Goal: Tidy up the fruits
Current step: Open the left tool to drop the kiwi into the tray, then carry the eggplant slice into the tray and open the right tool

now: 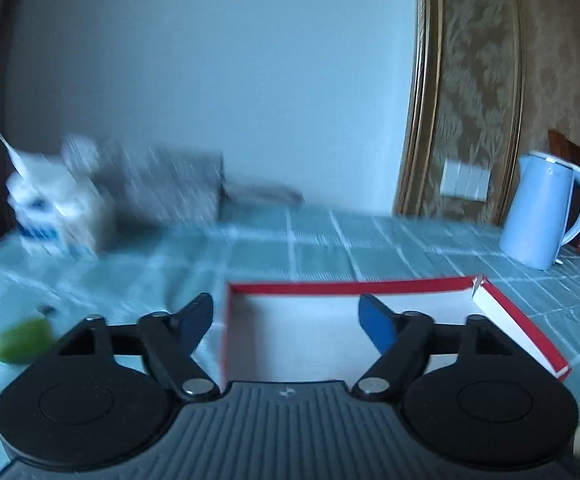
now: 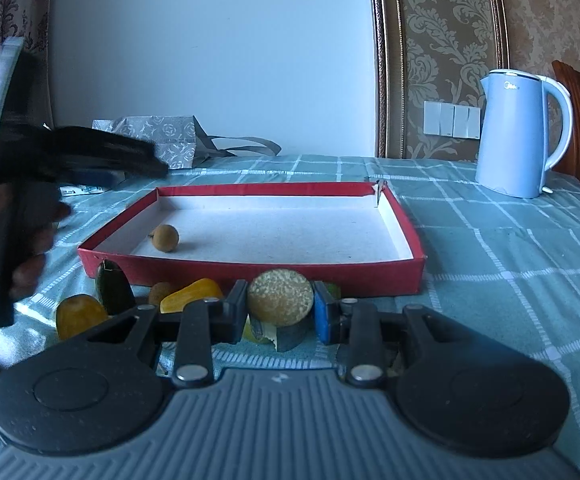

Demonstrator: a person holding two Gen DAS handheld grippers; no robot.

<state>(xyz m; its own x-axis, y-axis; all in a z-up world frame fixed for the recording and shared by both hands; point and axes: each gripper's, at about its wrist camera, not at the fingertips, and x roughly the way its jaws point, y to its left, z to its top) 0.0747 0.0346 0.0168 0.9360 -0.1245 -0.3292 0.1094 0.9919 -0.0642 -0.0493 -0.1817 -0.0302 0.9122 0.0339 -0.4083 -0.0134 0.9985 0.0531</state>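
In the right wrist view we see the right gripper low over the table, and its two fingers are closed on a round yellow-brown fruit with a rough, speckled skin. The fruit sits between the black finger at 9 o'clock of it and the blue pad at 3 o'clock, and both press on its sides.

Directly at 12 o'clock of this fruit stands the red box, shallow, with a white floor. Inside it, near the left wall, lies one small brown round fruit.

At 9 o'clock of the held fruit, outside the near wall of the box, we count several more pieces: a yellow fruit, a small brown one behind it, a dark green one that leans on the red wall, and an orange-yellow one most to the left.

The left gripper appears blurred at the left edge of that view, held by a hand. In its own view the left gripper has its fingers spread wide with nothing between them, above the near-left corner of the red box. A green fruit lies on the checked cloth at 9 o'clock of it, blurred.

A light blue kettle stands at 2 o'clock of the box, apart from it.
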